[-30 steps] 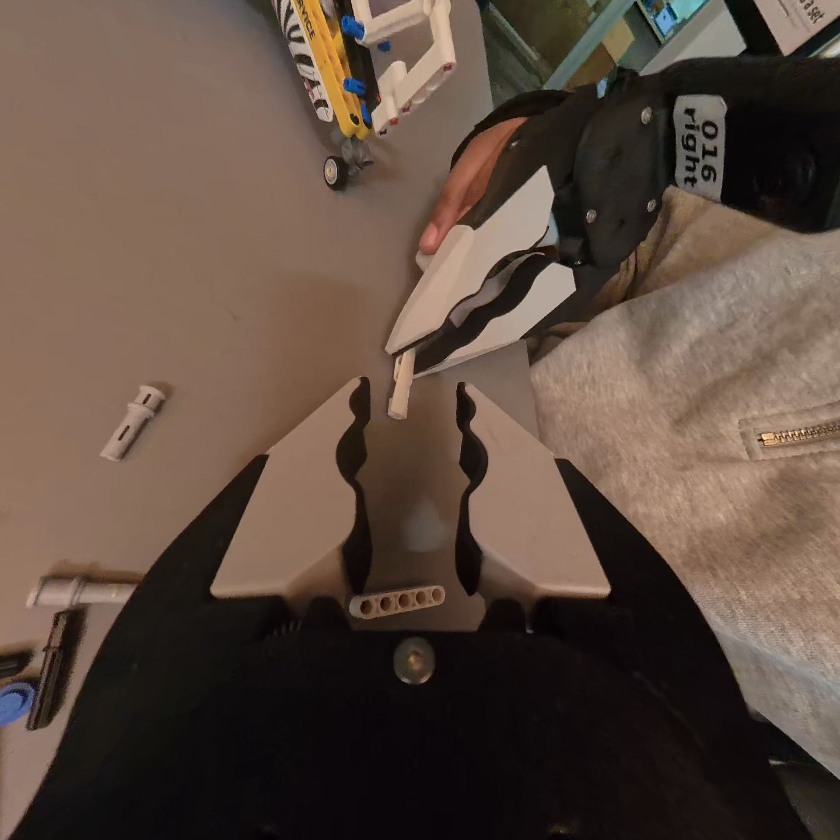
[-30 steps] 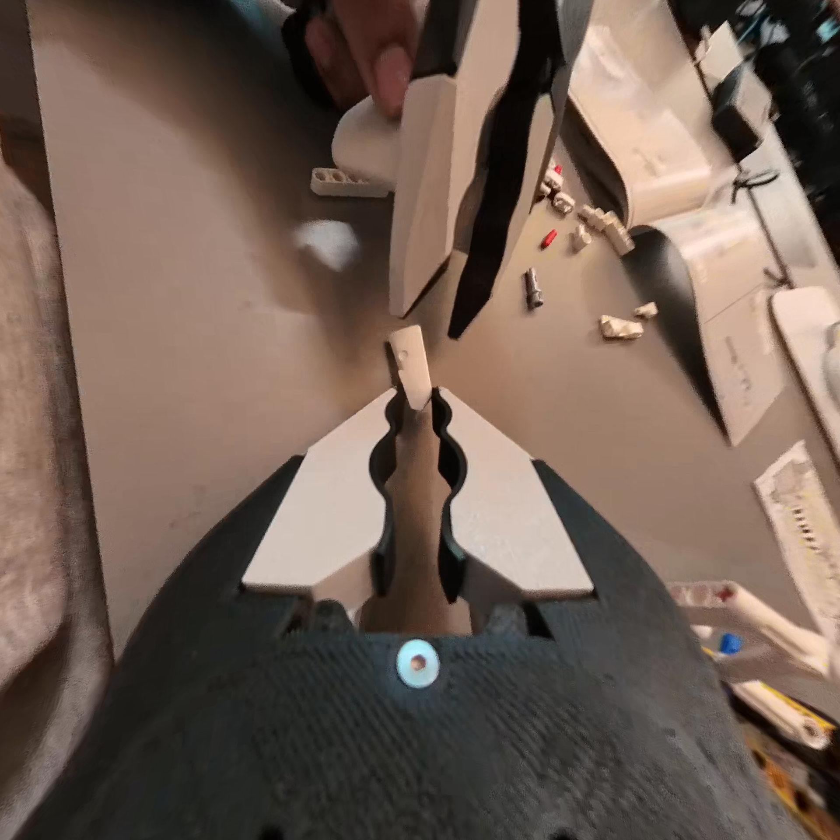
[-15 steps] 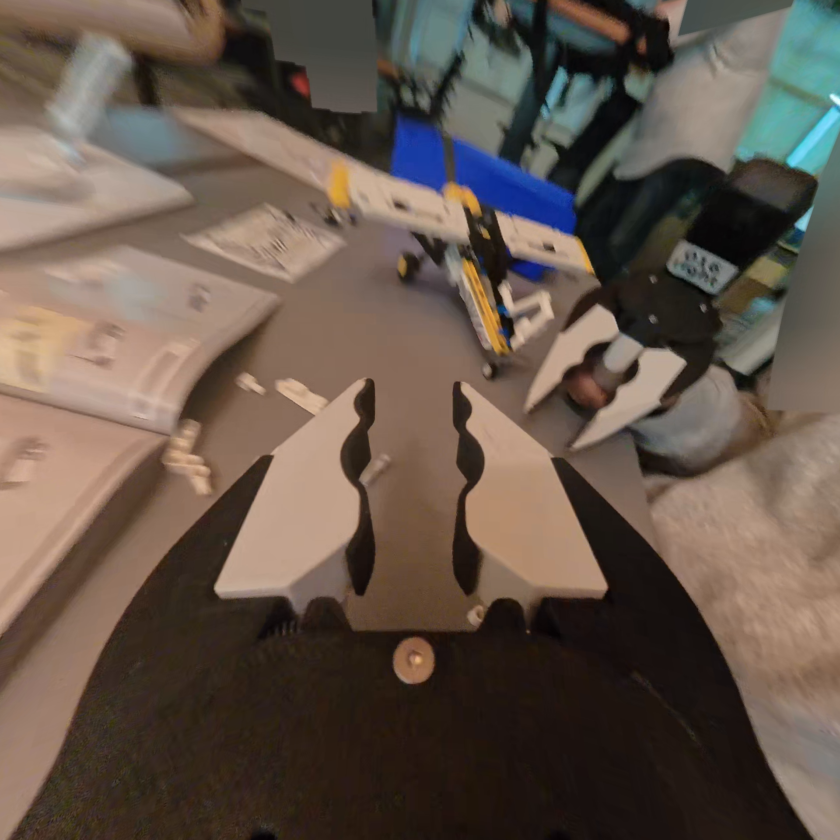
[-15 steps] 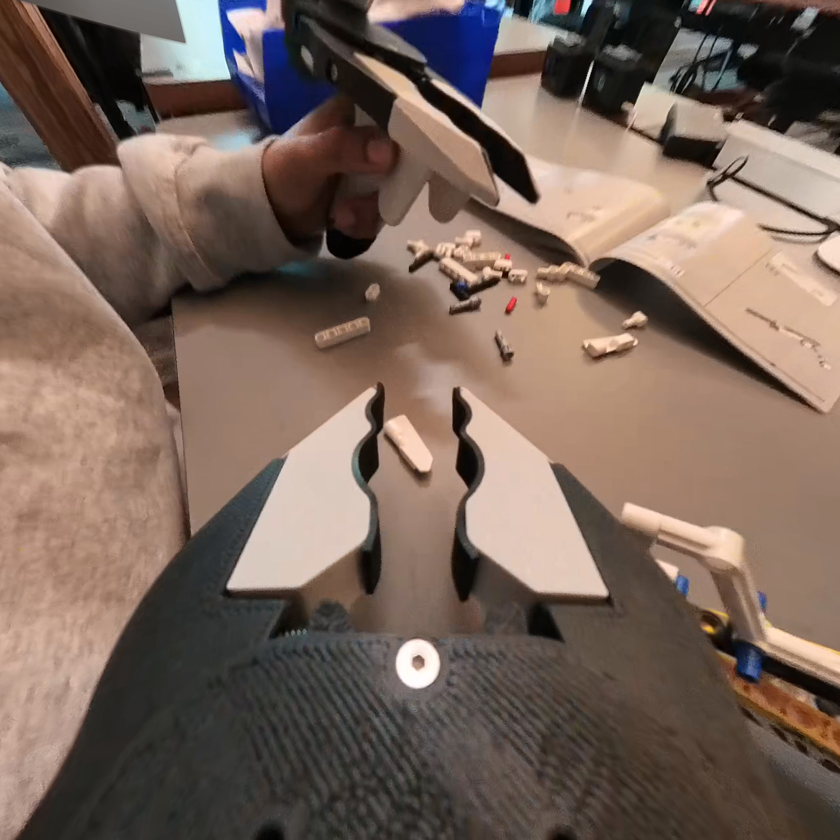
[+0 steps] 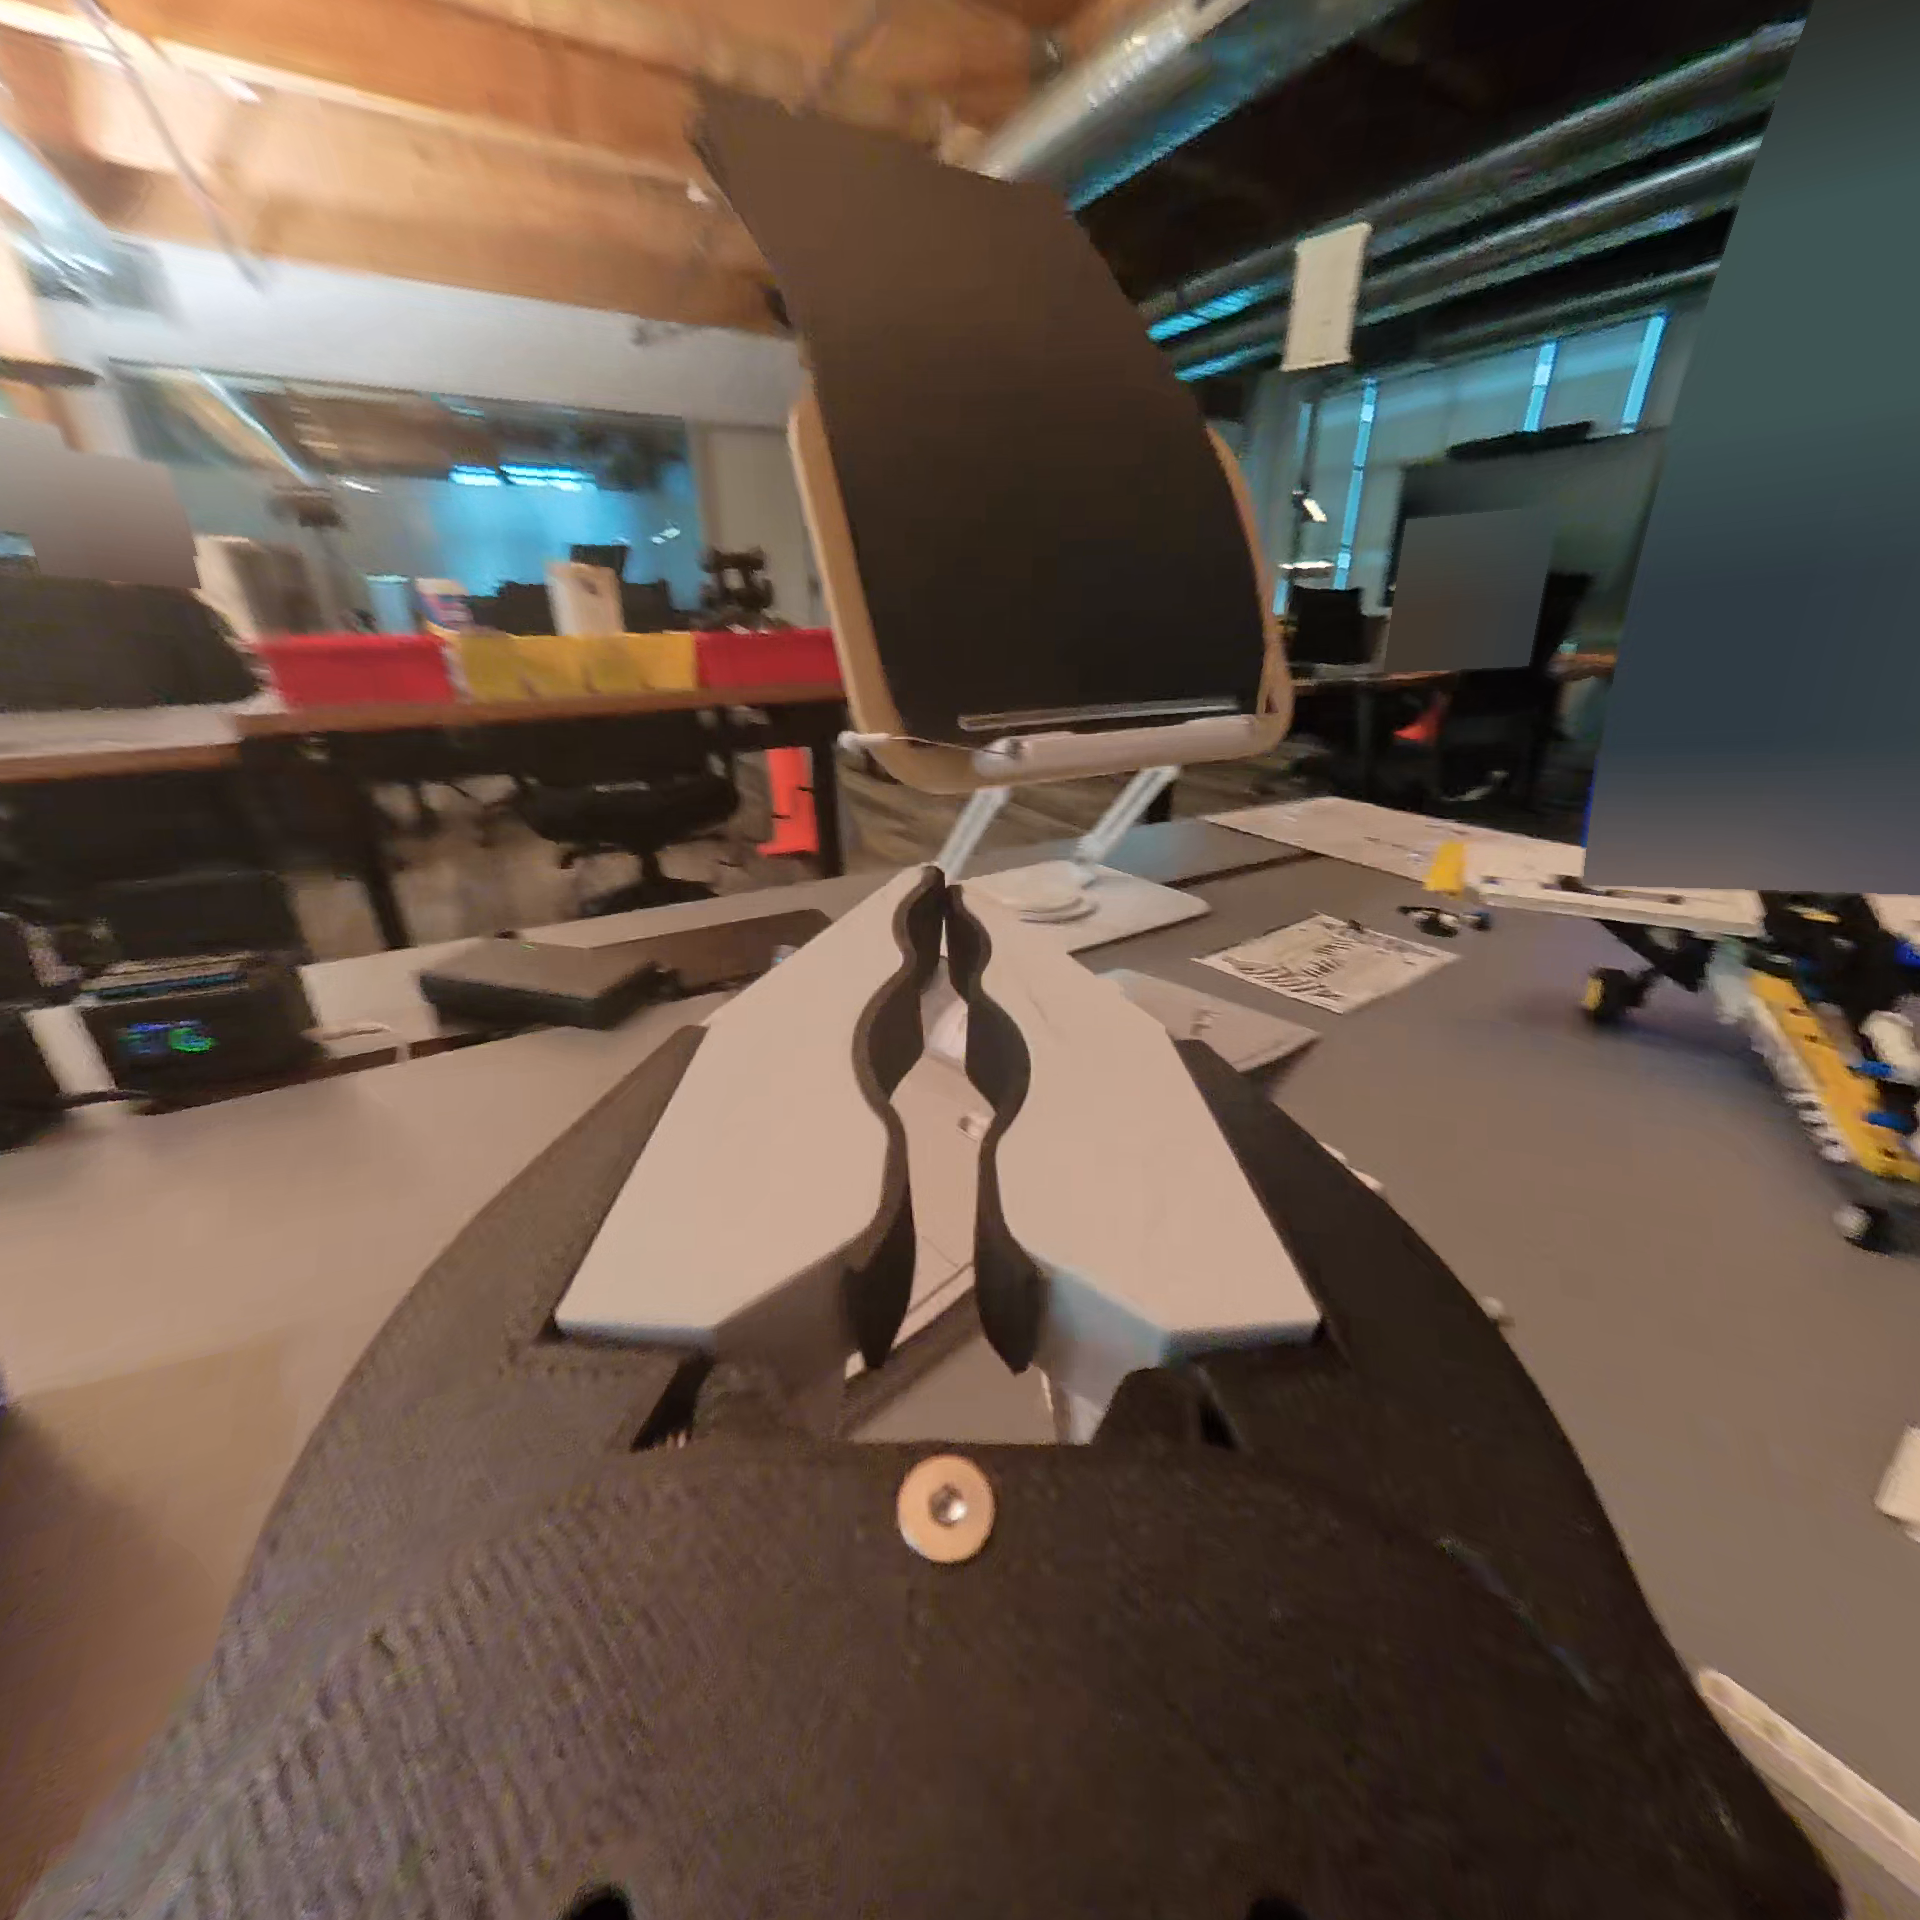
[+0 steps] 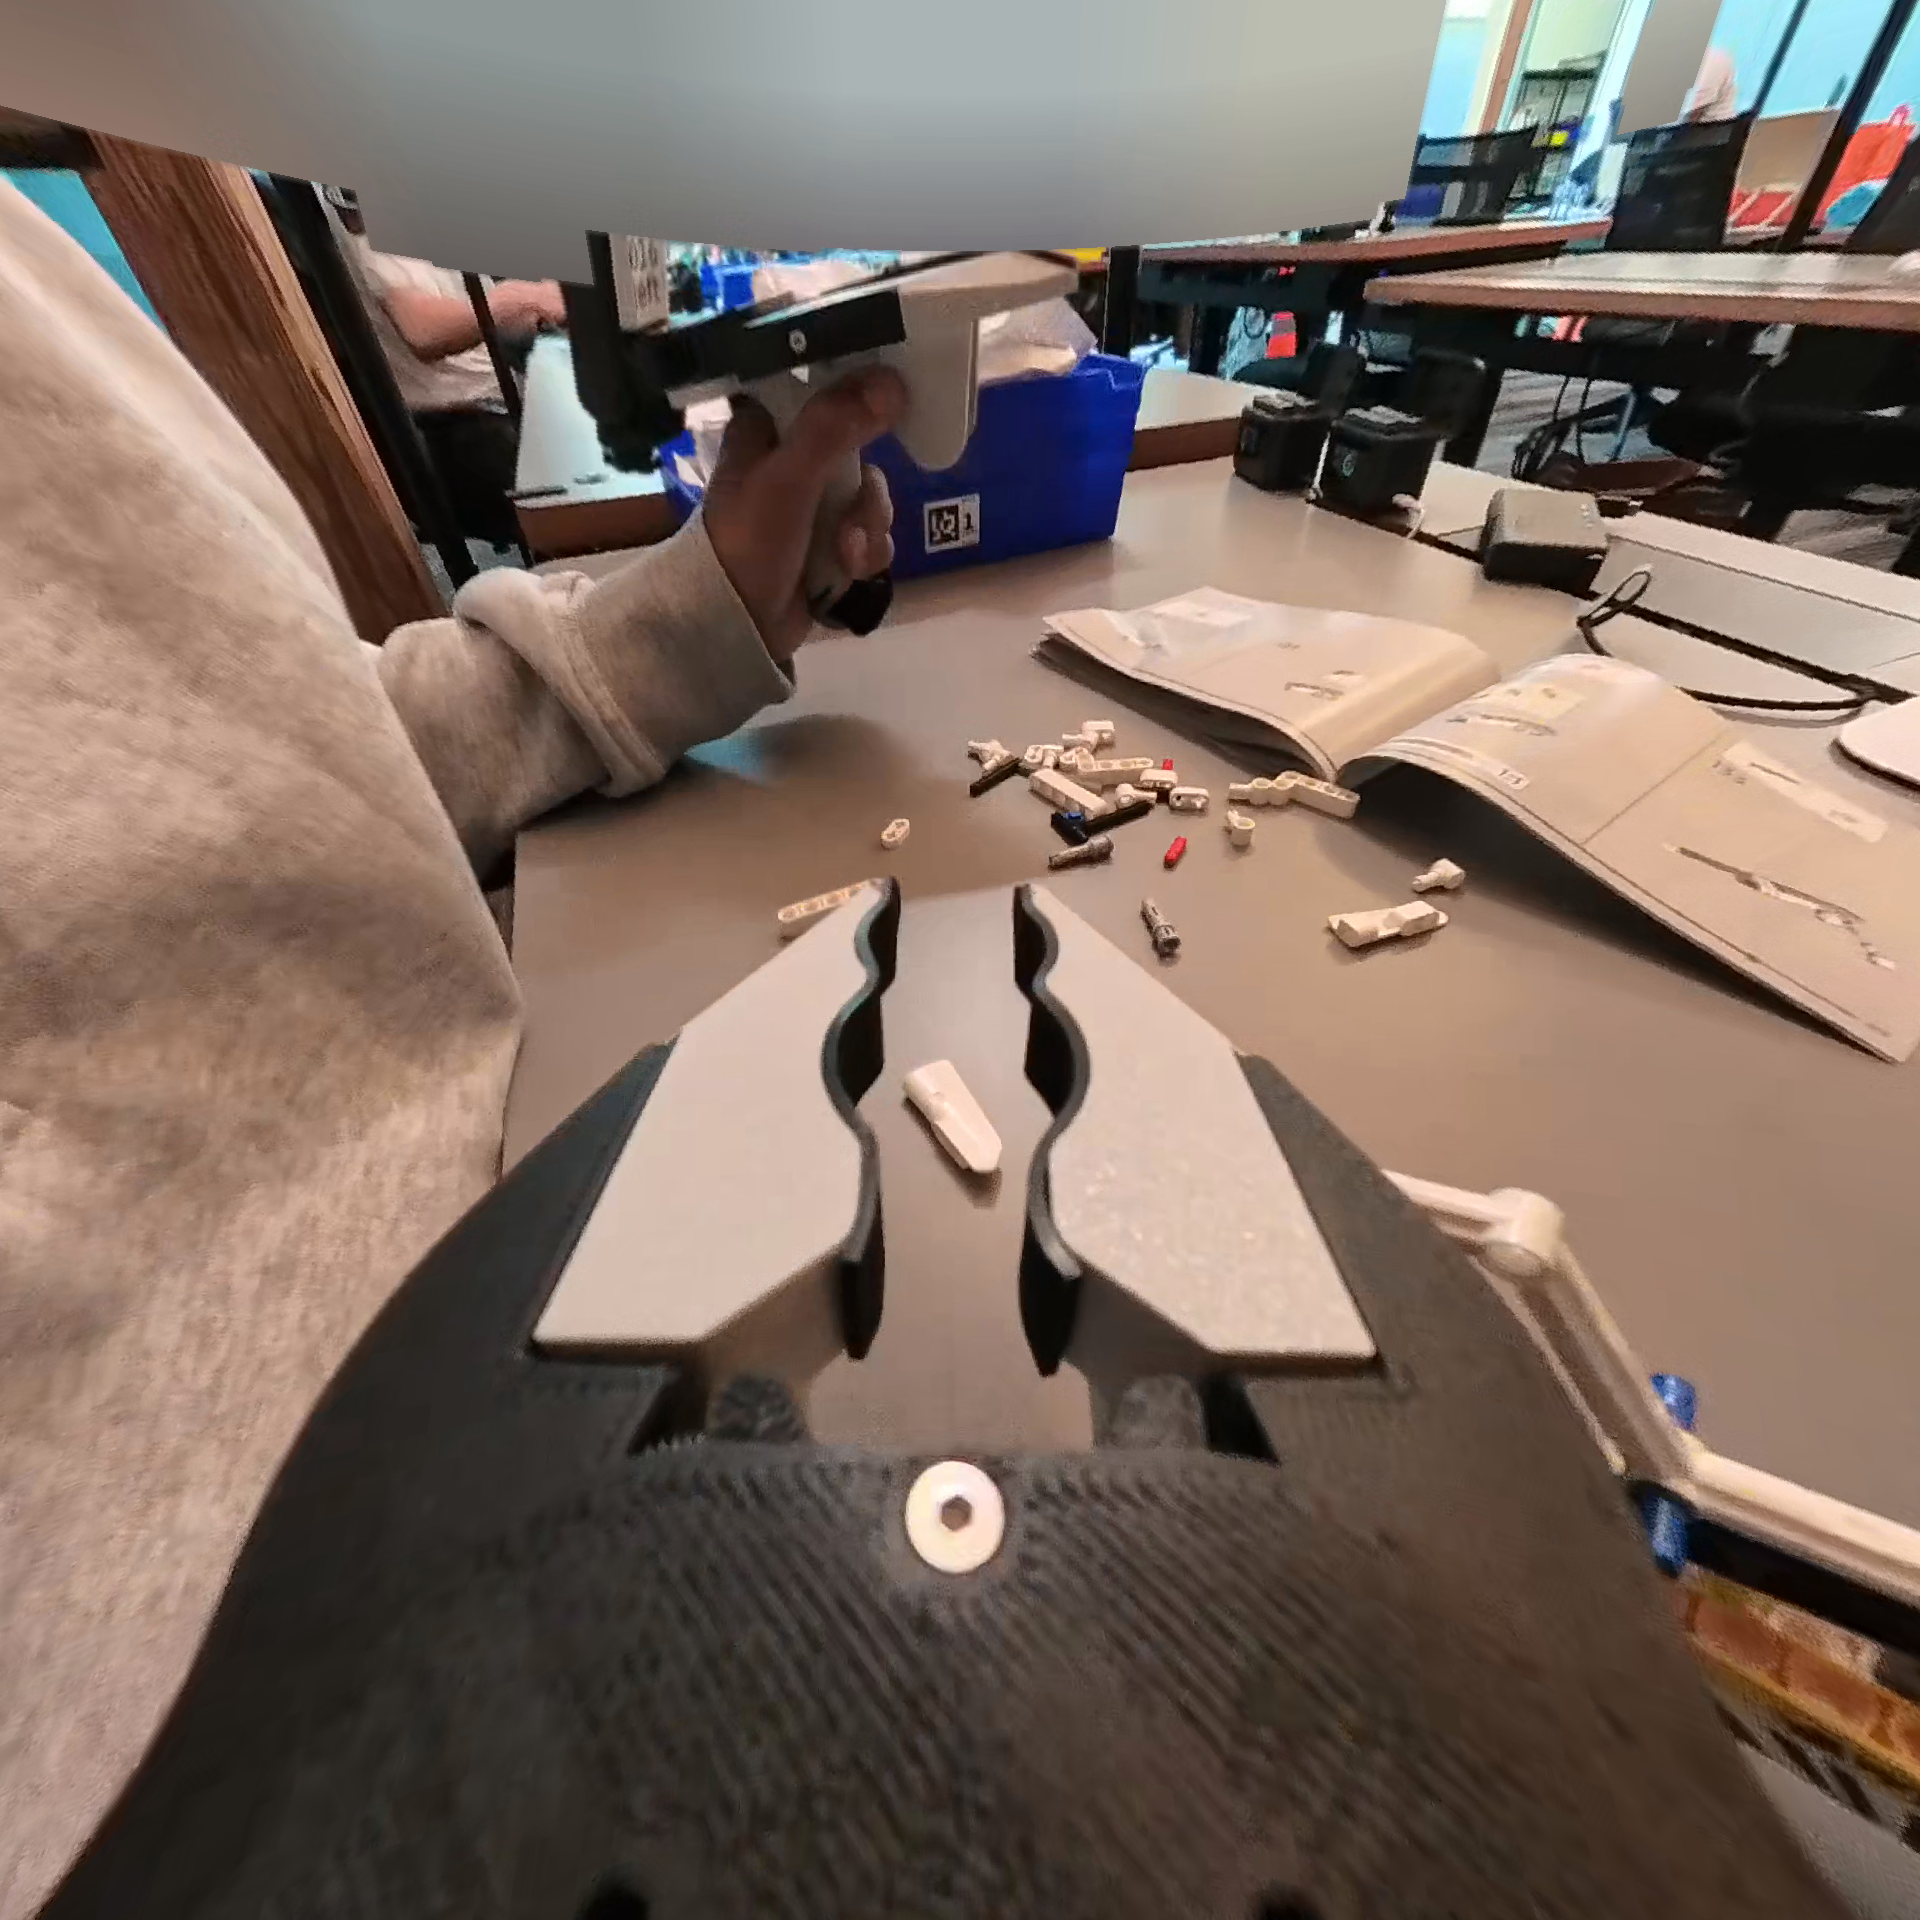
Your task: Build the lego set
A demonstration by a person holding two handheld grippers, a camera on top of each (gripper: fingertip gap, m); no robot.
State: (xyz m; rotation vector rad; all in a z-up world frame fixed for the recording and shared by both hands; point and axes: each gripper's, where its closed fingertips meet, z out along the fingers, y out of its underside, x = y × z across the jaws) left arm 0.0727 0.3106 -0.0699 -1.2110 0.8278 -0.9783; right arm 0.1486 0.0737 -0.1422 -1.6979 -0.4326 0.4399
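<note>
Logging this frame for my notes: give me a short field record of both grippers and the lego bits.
left gripper: shut, empty, raised off the table, held by a hand
right gripper: open, empty, low over the table
white piece: lying on the table between the right fingers, untouched
loose pieces: scattered beyond, near the open manual
model: partly built, on the table

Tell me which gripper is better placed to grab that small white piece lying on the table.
Right. The right gripper is open with the white piece lying between its fingers; the left gripper is shut and raised, pointing away.
</note>
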